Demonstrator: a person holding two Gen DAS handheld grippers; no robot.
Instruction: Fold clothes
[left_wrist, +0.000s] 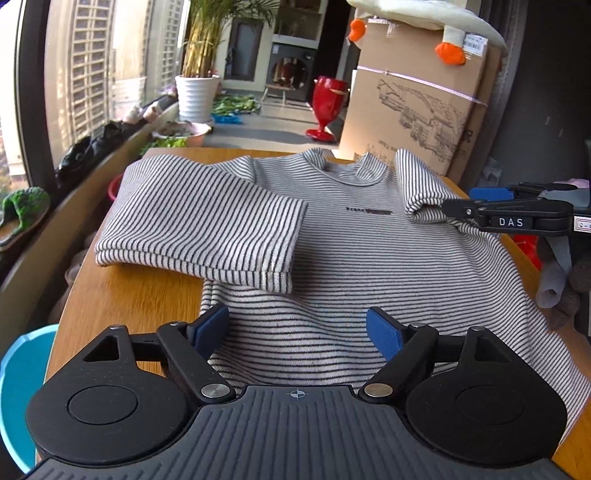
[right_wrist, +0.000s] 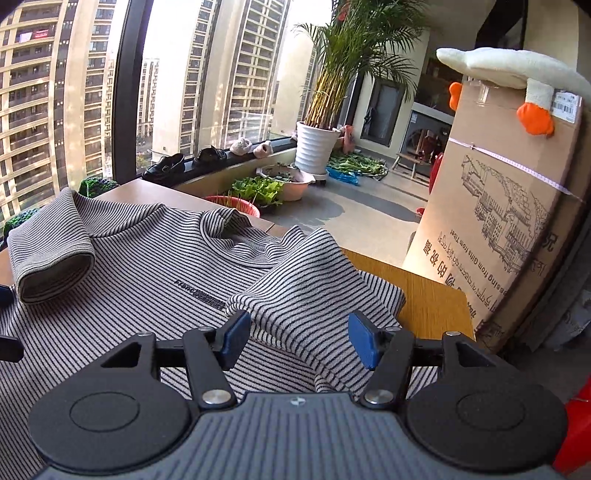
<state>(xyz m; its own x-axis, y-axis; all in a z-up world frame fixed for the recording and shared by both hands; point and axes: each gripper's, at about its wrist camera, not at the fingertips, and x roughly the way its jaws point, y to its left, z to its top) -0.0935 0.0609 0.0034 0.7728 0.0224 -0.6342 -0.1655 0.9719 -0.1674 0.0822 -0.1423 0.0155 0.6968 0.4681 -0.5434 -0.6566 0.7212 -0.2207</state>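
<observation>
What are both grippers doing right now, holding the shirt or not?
Left gripper: open, holding nothing, above the striped shirt's hem.
Right gripper: open, sleeve lying between its jaws, not pinched.

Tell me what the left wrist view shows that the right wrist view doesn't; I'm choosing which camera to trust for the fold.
Only the left wrist view shows the shirt's hem under the open left tool, the right tool from the side at the right sleeve, a red vase and a blue tub.

Only the right wrist view shows the open right tool straddling the right sleeve, and the towers outside.

Both show the striped shirt, left sleeve folded across it, wooden table, cardboard box and potted plant.
</observation>
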